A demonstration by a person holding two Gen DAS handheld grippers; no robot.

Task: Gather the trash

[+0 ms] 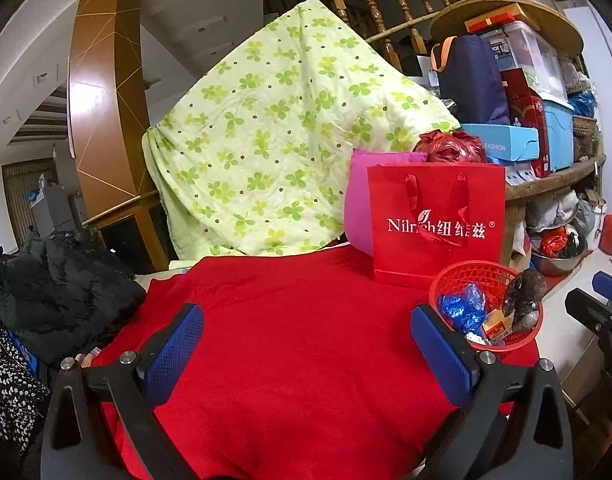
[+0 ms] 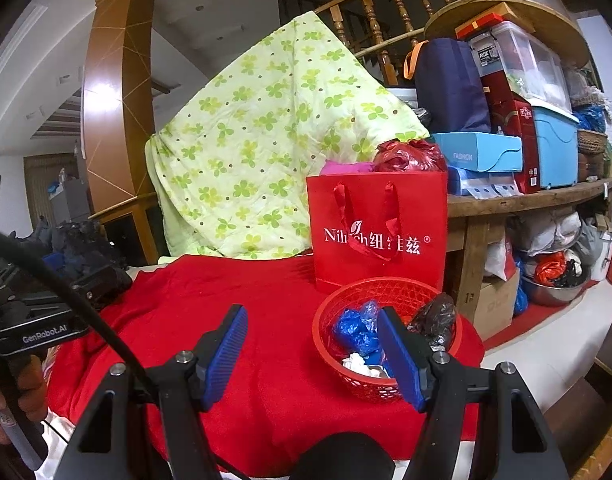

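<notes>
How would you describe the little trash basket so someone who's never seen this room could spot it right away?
Find the table draped in a red cloth, then the tall red paper gift bag with white lettering standing at its back. Just in front of that bag sits the red basket, low, round and lattice-walled. Unlike the bag, it is open-topped and holds crumpled blue plastic and a dark wrapper.

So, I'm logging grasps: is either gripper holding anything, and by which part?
Nothing is held. The left gripper and right gripper are both open over the red cloth.

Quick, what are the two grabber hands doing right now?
Left gripper: open, holding nothing, above the red cloth.
Right gripper: open, holding nothing, beside the red basket.
</notes>
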